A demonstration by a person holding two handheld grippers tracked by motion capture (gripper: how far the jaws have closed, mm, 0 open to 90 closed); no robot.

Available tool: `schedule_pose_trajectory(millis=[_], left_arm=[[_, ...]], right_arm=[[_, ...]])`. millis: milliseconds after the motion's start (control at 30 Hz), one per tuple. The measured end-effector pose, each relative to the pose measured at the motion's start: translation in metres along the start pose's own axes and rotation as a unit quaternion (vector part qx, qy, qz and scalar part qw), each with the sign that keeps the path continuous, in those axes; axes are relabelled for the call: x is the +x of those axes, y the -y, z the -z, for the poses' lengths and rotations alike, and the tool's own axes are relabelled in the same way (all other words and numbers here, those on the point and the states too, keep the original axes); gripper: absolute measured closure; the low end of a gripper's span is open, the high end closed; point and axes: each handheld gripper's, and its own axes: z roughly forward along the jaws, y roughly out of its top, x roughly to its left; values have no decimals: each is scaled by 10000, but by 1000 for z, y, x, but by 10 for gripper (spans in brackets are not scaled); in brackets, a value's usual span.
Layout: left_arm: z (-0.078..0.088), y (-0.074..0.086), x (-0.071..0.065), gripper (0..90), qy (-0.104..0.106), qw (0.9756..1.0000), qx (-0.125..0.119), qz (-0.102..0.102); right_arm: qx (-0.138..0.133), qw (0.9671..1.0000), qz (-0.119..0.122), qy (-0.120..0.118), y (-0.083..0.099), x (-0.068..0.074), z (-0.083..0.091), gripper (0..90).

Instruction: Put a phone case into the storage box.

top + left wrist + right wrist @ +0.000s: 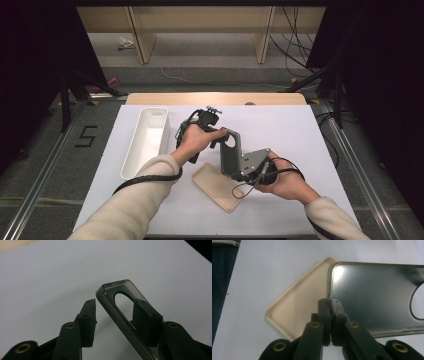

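The right gripper point(331, 305) is pinching the grey phone case point(231, 155); the left gripper point(116, 315), at eleven o'clock, is straddling its rim, jaws spread, needing to clamp.

Your grey phone case point(377, 292) gleams like smooth, glossy plastic; the beige case point(297, 307) looks matt plastic, on that smooth matt white table sheet point(290, 130).

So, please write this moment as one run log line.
right gripper: shut on grey case | left gripper: jaws open around case top edge | beige case: flat on table | bin: left
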Motion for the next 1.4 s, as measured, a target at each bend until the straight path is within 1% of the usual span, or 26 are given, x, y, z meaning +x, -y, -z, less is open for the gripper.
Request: schedule_pose_trajectory(millis=[100, 133, 167, 200, 267, 367, 467, 500, 533, 567, 667, 700, 733, 767, 800, 833, 867, 900, 933, 967, 1033, 1067, 1100, 1200, 1333, 1400], left_arm=[[-1, 0, -1, 595, 61, 9999, -29, 141], [-1, 0, -1, 626, 82, 9998, -35, 203], [-1, -1, -1, 626, 110, 9995, -62, 284], [0, -1, -1, 660, 146, 9991, -110, 386], [2, -2, -3, 675, 228, 9981, -191, 545], [5, -3, -7, 716, 320, 9972, -302, 606], [9, -5, -15, 744, 356, 9977, -436, 380], [11, -6, -18, 760, 404, 9973, -500, 362], [14, -7, -23, 781, 489, 9963, -627, 330], [14, -7, -23, 788, 489, 9963, -627, 330], [17, -9, -30, 807, 674, 9940, -805, 323], [19, -10, -33, 816, 536, 9953, -810, 69], [20, -10, -36, 816, 393, 9952, -879, -157], [21, -11, -37, 816, 430, 9945, -941, -182], [24, -12, -39, 816, 536, 9921, -1119, -189], [24, -12, -39, 816, 536, 9921, -1119, -189], [26, -12, -39, 816, 472, 9912, -1200, -308], [28, -12, -40, 816, 410, 9902, -1273, -411], [31, -12, -39, 816, 350, 9879, -1396, -576], [31, -12, -39, 816, 350, 9879, -1396, -576], [33, -12, -37, 816, 249, 9859, -1491, -721], [35, -11, -35, 816, 210, 9845, -1554, -789], [37, -10, -33, 816, 170, 9834, -1594, -856], [42, -8, -28, 815, 106, 9798, -1731, -990], [48, -5, -21, 815, -15, 9743, -1921, -1173], [51, -3, -17, 816, -47, 9720, -2022, -1197]], right_arm=[[18, 10000, 55, -22, -1, 1, -1, 888], [32, 10000, 54, -59, -1, 2, -2, 888], [32, 10000, 54, -59, -1, 2, -2, 888], [93, 9999, 116, -44, -2, 2, -4, 889], [101, 9999, 102, -48, -2, 3, -5, 889], [170, 9997, 169, -51, -2, 3, -7, 889], [304, 9992, 241, -21, -3, 5, -11, 888], [313, 9992, 263, -5, -3, 5, -12, 889], [400, 9989, 251, 5, -3, 5, -14, 887], [400, 9989, 251, 5, -3, 5, -14, 887], [413, 9988, 230, 120, -2, 4, -16, 878], [463, 9987, 197, 111, -2, 4, -16, 859], [456, 9986, 189, 181, -1, 5, -16, 825], [410, 9986, 164, 276, -1, 4, -16, 799], [406, 9986, 57, 332, 0, 4, -15, 747], [406, 9986, 57, 332, 0, 4, -15, 747], [349, 9984, 18, 448, 0, 2, -15, 698], [304, 9982, -115, 495, 1, 1, -14, 665], [201, 9971, -271, 684, 2, -1, -12, 589], [201, 9971, -271, 684, 2, -1, -12, 589], [94, 9949, -537, 844, 5, -4, -9, 508], [66, 9940, -609, 904, 6, -5, -7, 470], [34, 9919, -784, 1003, 8, -7, -5, 438], [-84, 9868, -1084, 1202, 12, -11, -2, 366], [-254, 9792, -1490, 1351, 19, -16, 2, 282], [-336, 9749, -1700, 1398, 21, -18, 5, 253]])
